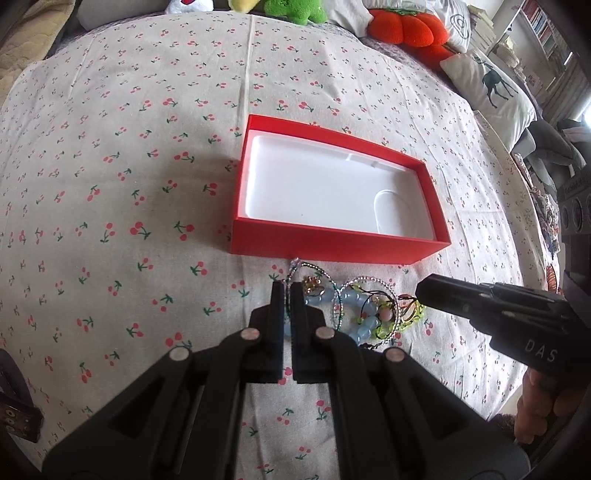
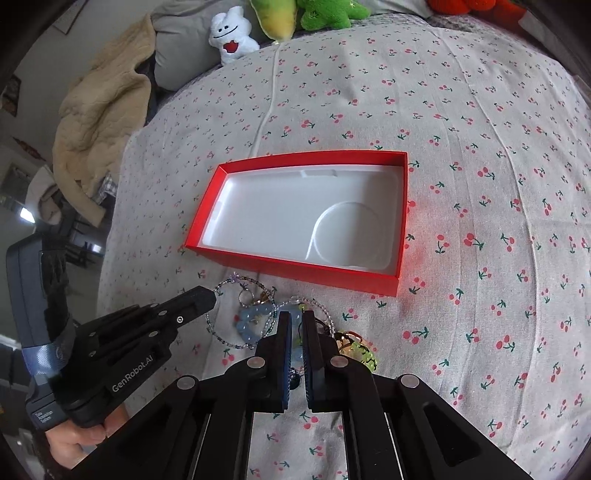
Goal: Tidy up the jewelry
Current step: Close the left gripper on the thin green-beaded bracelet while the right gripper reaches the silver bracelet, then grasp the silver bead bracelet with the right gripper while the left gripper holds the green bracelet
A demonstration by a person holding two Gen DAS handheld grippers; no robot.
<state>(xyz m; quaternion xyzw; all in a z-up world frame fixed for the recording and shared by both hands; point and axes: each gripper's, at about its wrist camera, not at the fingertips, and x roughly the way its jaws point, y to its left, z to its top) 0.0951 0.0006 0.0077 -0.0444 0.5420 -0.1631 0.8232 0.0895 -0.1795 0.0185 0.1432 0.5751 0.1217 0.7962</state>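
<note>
A tangle of jewelry (image 1: 364, 314) lies on the cherry-print cloth just in front of an open red box (image 1: 332, 245) with a bare white insert. The pile holds pale blue beads, clear beaded loops, a yellow-green piece and a thin dark-green beaded strand. My left gripper (image 1: 287, 290) is shut on that thin strand at the pile's left edge. From the right, my right gripper (image 1: 419, 294) is shut at the pile's right edge. In the right wrist view its fingertips (image 2: 295, 317) pinch into the pile (image 2: 251, 321); which strand they hold is unclear. The left gripper (image 2: 212, 295) and the box (image 2: 295, 271) show there too.
Plush toys line the far edge: a white one (image 2: 231, 35), a green one (image 1: 291, 9) and an orange one (image 1: 402, 27). A deer-print pillow (image 1: 491, 88) lies at the right, a beige blanket (image 2: 99, 110) at the left. A person's hand (image 1: 535, 406) holds the right gripper.
</note>
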